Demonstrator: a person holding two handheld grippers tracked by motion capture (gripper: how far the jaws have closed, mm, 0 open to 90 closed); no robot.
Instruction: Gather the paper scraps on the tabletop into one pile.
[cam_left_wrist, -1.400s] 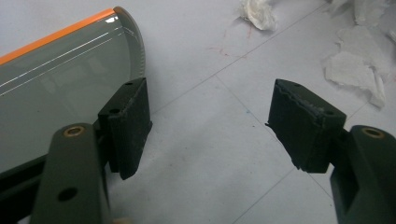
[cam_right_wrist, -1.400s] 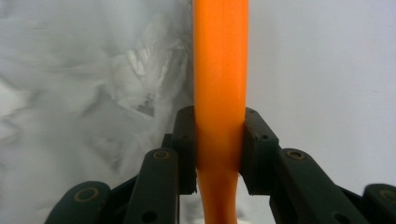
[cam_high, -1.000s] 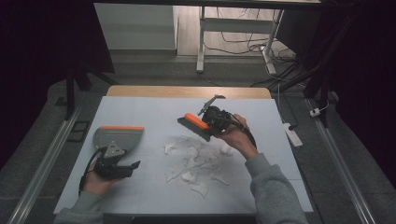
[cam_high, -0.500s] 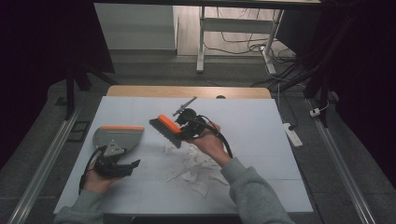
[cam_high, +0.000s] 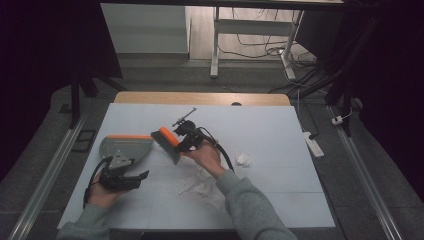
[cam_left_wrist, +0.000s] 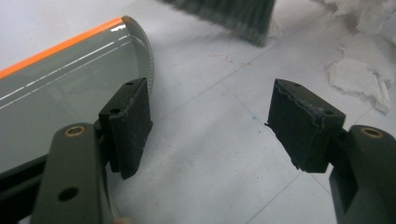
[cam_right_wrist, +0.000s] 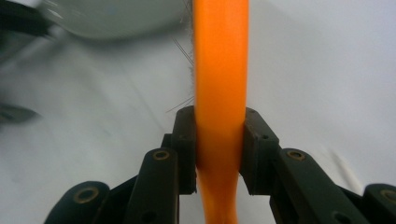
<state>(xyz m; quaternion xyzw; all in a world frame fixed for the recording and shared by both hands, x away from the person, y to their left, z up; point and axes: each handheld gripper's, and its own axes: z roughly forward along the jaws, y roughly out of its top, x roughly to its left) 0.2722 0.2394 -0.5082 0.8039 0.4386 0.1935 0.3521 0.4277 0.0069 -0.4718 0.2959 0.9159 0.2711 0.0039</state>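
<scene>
The right gripper (cam_right_wrist: 218, 144) has its fingers (cam_right_wrist: 185, 140) clamped on the orange handle of a hand brush (cam_high: 169, 138), one pad on each flat side; in the right gripper view the handle runs straight away from the fingers, up the middle of the picture. In the high view the brush is held near the middle of the pale surface (cam_high: 280, 150), its long axis slanting from upper left to lower right, the orange back up and the grey bristles pointing down toward the surface. The left gripper (cam_left_wrist: 208, 121) has its fingers (cam_left_wrist: 133, 123) apart with nothing between them, just beside the grey dustpan (cam_high: 125, 147) with the orange edge, which lies flat at the left, close to the brush. Torn white paper scraps (cam_high: 200, 185) lie scattered below and right of the brush.
</scene>
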